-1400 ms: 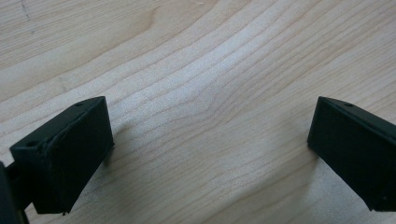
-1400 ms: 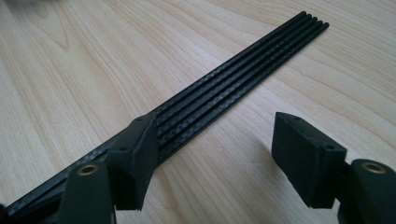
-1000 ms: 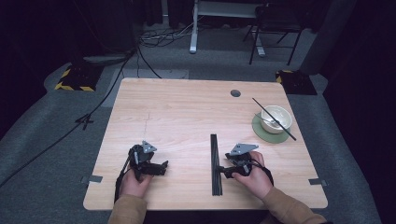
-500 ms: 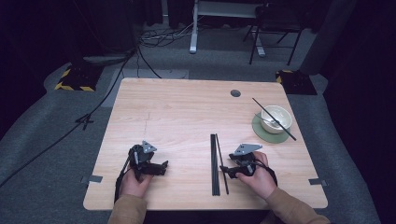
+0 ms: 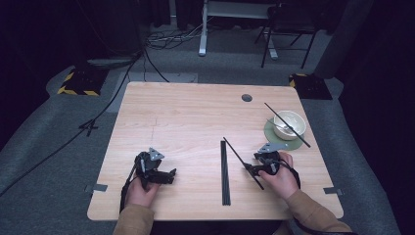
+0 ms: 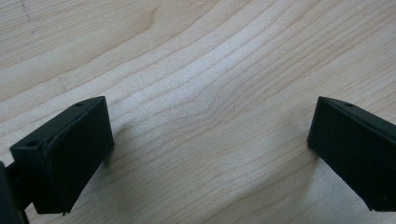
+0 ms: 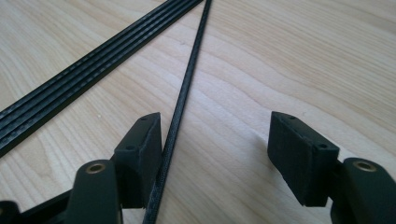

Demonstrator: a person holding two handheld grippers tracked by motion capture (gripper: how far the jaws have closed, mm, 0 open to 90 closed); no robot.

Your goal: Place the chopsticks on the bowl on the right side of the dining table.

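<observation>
Beside the right gripper [image 7: 215, 140], a rod [image 7: 187, 88] runs off-frame.

A wooden table [image 5: 186, 112] carries black rods [image 5: 225, 171], a green mat [image 5: 274, 139] under a bowl [image 5: 288, 123].

No readable text, label, brand or number anywhere. Nearest thing to a sign: yellow-and-black hazard stripes [image 5: 77, 91] on the floor, far left of the bench [image 5: 181, 117], bearing no words. Nothing printed on the bowl [image 5: 288, 124] at the far right, nor on the black rods [image 5: 225, 171] lying near the middle.
</observation>
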